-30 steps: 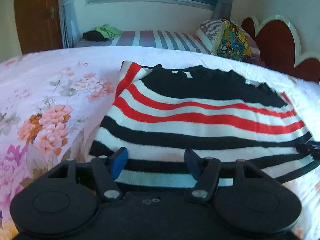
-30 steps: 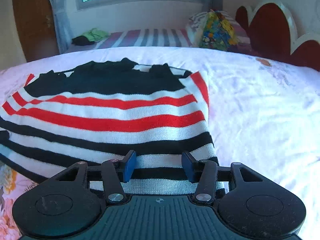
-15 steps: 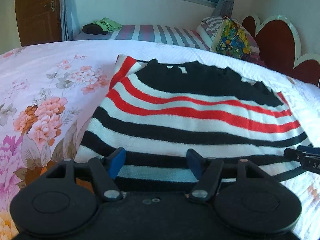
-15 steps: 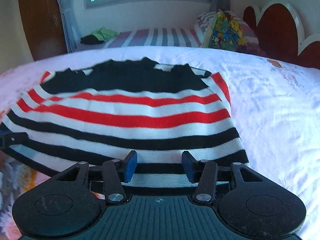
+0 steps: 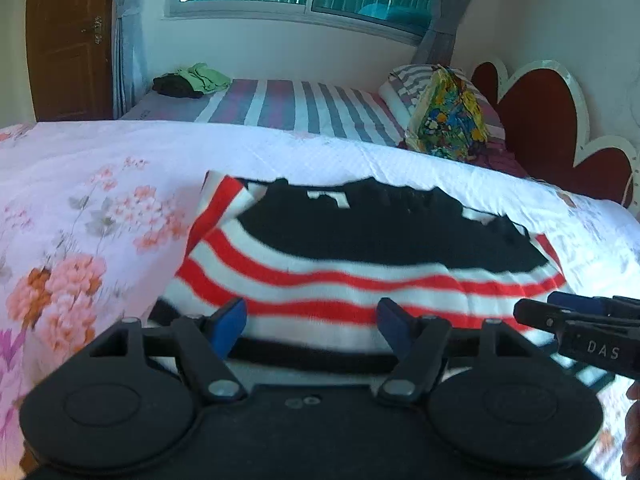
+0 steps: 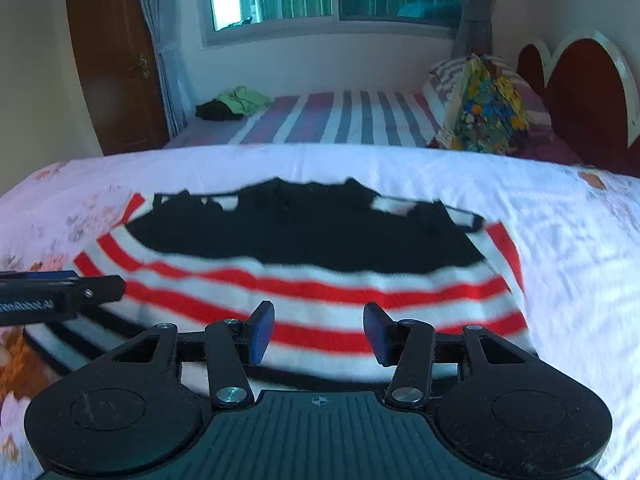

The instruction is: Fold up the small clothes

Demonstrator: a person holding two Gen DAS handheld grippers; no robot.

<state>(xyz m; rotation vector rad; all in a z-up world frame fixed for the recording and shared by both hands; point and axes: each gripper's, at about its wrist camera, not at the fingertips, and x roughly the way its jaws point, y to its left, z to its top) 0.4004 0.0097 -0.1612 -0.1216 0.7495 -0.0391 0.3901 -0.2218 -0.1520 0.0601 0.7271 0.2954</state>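
A striped sweater, black at the far end with red, white and black stripes, lies flat on the floral bedspread; it also shows in the right wrist view. My left gripper is open, above the sweater's near left part. My right gripper is open, above its near right part. Neither holds cloth. The right gripper's fingers show at the right edge of the left wrist view; the left gripper's fingers show at the left edge of the right wrist view.
A second bed with a striped sheet stands behind, with a green and black clothes pile and a colourful pillow on it. A red heart-shaped headboard is at right, a wooden door at left.
Both grippers have moved forward over the sweater and come closer together; each one's fingers now show in the other's view. Both stay open.
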